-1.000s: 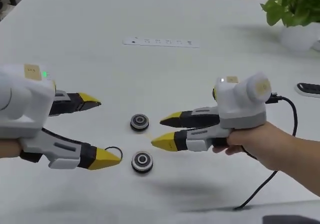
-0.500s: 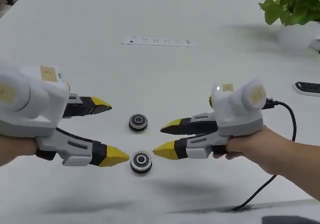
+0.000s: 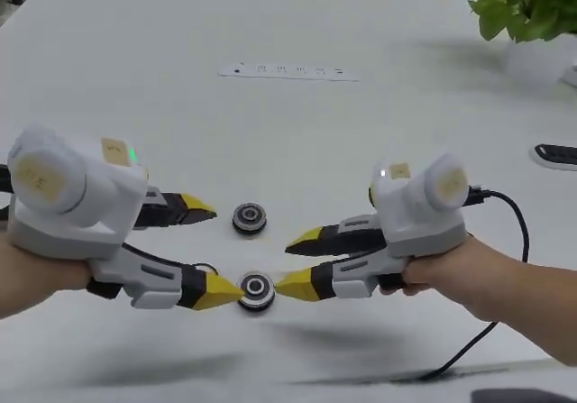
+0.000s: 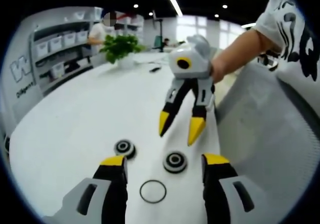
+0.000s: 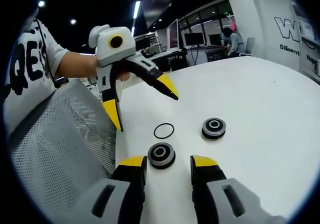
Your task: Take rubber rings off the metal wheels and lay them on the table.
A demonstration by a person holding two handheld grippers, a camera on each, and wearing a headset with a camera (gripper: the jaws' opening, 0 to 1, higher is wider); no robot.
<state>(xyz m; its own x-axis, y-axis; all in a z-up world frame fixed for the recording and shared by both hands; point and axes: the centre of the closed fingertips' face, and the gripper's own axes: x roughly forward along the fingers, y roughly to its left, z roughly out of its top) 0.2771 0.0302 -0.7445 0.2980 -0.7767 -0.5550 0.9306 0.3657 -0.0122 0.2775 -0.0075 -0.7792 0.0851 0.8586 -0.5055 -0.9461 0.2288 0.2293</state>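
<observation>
fingers [image 4: 114, 170] of the left gripper [image 3: 224, 251], black with yellow tips, are standing wide apart and gripping nothing. those of the right gripper [image 3: 283, 265], of the same make, are standing apart by a narrower gap and are likewise holding nothing.

the two grippers are pointing at each other across the near wheel [image 3: 256, 290], a small round metal disc with a silver hub and a black rubber rim, which is lying flat on the smooth white worktop [image 3: 361, 141]. in the head view the left gripper's lower finger is meeting the wheel's left side and the right gripper's lower finger is meeting its right side; whether either tip is truly touching cannot be told. in the left gripper view the near wheel is lying between that gripper's own fingertips, with the right gripper's tips hanging just beyond it.

the far wheel [image 3: 250, 218], a second small metal disc of the same kind, is lying near the first, further from the person.

a thin black rubber ring [image 4: 152, 191] is lying loose and flat on the worktop, between the left gripper's fingers and closer to that gripper than the near wheel.

a long white power strip [image 3: 288, 72] is lying further back, a green leafy plant [image 3: 518, 6] is standing at the far right, and a black cable [image 3: 460, 347] is trailing from the right gripper.
</observation>
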